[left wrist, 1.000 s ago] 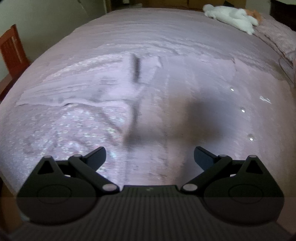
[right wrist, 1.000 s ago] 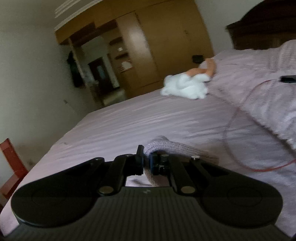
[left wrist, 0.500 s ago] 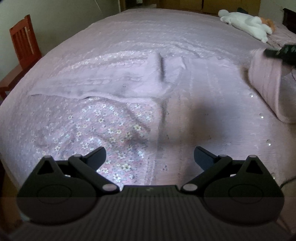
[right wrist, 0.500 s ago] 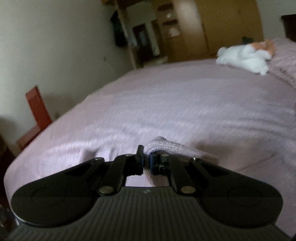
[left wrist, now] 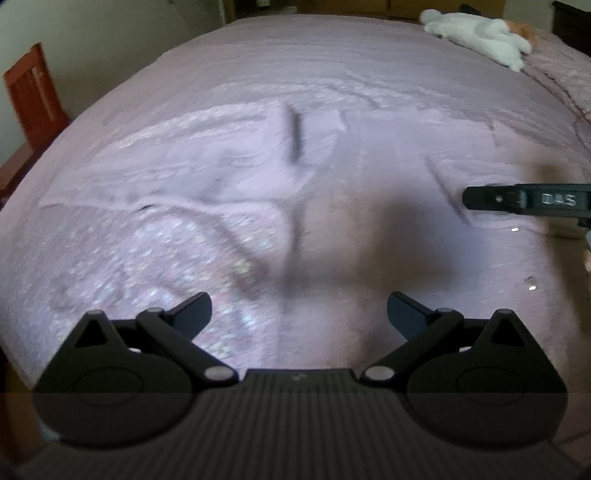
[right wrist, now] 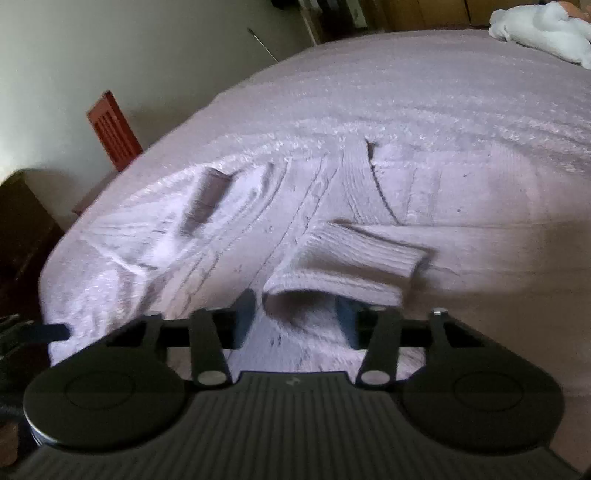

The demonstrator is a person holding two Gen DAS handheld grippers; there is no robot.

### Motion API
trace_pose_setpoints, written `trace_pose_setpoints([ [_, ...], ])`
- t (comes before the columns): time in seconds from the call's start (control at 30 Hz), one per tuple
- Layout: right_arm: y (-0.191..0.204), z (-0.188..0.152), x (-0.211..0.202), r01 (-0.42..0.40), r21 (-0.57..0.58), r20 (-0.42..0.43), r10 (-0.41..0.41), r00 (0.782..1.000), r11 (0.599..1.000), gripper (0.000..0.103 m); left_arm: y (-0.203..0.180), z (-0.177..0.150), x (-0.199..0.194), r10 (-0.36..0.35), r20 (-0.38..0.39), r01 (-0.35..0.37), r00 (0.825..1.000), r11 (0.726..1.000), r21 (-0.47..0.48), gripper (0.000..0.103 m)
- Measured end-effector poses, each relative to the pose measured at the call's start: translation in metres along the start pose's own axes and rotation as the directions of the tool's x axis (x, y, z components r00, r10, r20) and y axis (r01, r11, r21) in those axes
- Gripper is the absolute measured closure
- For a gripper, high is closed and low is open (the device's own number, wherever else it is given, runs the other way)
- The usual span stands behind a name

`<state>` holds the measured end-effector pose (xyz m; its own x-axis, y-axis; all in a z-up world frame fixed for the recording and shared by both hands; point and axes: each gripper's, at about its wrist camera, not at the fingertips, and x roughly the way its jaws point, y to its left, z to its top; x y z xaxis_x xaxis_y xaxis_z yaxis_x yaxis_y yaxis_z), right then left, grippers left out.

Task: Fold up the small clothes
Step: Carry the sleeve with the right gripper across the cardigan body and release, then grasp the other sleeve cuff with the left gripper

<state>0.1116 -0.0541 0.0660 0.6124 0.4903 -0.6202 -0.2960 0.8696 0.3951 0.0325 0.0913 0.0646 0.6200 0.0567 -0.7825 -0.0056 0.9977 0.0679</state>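
Observation:
A pale pink knitted garment [left wrist: 258,177] lies spread on the pink bedspread [left wrist: 332,66], with a flowered part [left wrist: 177,258] at its near left. My left gripper [left wrist: 299,306] hovers open above its near edge, holding nothing. The right gripper [left wrist: 476,198] reaches in from the right, low over the cloth. In the right wrist view the right gripper [right wrist: 295,317] is open, and a folded-over ribbed sleeve cuff [right wrist: 354,254] lies on the garment [right wrist: 424,192] just ahead of its fingers. The cloth's edge sags between the jaws, ungripped.
A white plush toy [left wrist: 476,33] lies at the bed's far right corner. A red wooden chair [left wrist: 33,99] stands by the wall left of the bed. Dark furniture [right wrist: 22,236] sits below the bed's left edge. Pink pillows [left wrist: 561,74] lie at far right.
My right gripper swung down over the garment while shut on the sleeve, then opened and let it go. The left gripper stayed open and shifted slightly over the cloth.

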Motion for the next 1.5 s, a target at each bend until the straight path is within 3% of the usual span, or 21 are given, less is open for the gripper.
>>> trace_pose_setpoints([
  [0.1,-0.017,0.004,-0.030,0.005,0.001,0.053,-0.005,0.999,1.000,0.022,-0.015,0.009,0.000,-0.090,-0.009,0.090,0.996,0.996,-0.009,0.000],
  [0.2,-0.044,0.008,-0.057,0.037,0.038,0.106,-0.041,0.994,0.999,0.018,-0.037,0.018,0.000,-0.131,0.002,0.131,0.991,0.991,0.014,0.000],
  [0.3,-0.075,0.008,-0.084,0.093,0.087,0.136,-0.104,0.985,0.992,0.017,-0.060,0.027,0.000,-0.124,0.032,0.121,0.992,0.990,0.075,0.000],
  [0.5,-0.119,-0.005,-0.106,0.286,0.126,0.167,-0.304,0.938,0.950,0.017,-0.100,0.042,0.009,-0.122,0.088,0.107,0.989,0.981,0.160,0.000],
  [0.63,-0.146,-0.015,-0.110,0.274,0.191,0.183,-0.308,0.934,0.943,0.016,-0.125,0.047,0.024,-0.111,0.132,0.077,0.985,0.969,0.236,0.000],
  [0.73,-0.163,-0.021,-0.107,0.261,0.232,0.216,-0.311,0.925,0.937,0.014,-0.144,0.046,0.037,-0.077,0.178,0.013,0.981,0.942,0.336,0.000],
  [0.93,-0.176,-0.027,-0.103,0.373,0.246,0.270,-0.433,0.860,0.895,0.014,-0.165,0.043,0.057,-0.053,0.235,-0.073,0.971,0.864,0.498,0.000],
  [1.03,-0.187,-0.027,-0.097,0.388,0.274,0.230,-0.452,0.862,0.880,0.014,-0.171,0.044,0.063,-0.060,0.261,-0.094,0.963,0.838,0.538,0.002],
  [1.13,-0.193,-0.030,-0.089,0.399,0.288,0.184,-0.459,0.869,0.871,0.014,-0.175,0.044,0.068,-0.068,0.268,-0.091,0.961,0.837,0.540,0.006],
  [1.23,-0.195,-0.030,-0.088,0.397,0.293,0.182,-0.459,0.870,0.870,0.014,-0.175,0.045,0.072,-0.107,0.264,-0.054,0.959,0.842,0.536,0.034],
  [1.27,-0.196,-0.030,-0.088,0.393,0.298,0.184,-0.456,0.871,0.870,0.014,-0.175,0.044,0.071,-0.133,0.256,-0.025,0.958,0.847,0.531,0.062],
  [1.3,-0.197,-0.030,-0.088,0.389,0.305,0.184,-0.455,0.871,0.869,0.014,-0.174,0.045,0.072,-0.149,0.249,-0.002,0.957,0.855,0.519,0.085],
  [1.37,-0.199,-0.030,-0.088,0.386,0.309,0.184,-0.453,0.872,0.869,0.014,-0.171,0.047,0.071,-0.154,0.259,0.014,0.953,0.881,0.473,0.091],
  [1.5,-0.200,-0.032,-0.090,0.364,0.341,0.204,-0.447,0.871,0.867,0.018,-0.151,0.054,0.060,-0.141,0.333,0.027,0.932,0.945,0.325,0.092],
])
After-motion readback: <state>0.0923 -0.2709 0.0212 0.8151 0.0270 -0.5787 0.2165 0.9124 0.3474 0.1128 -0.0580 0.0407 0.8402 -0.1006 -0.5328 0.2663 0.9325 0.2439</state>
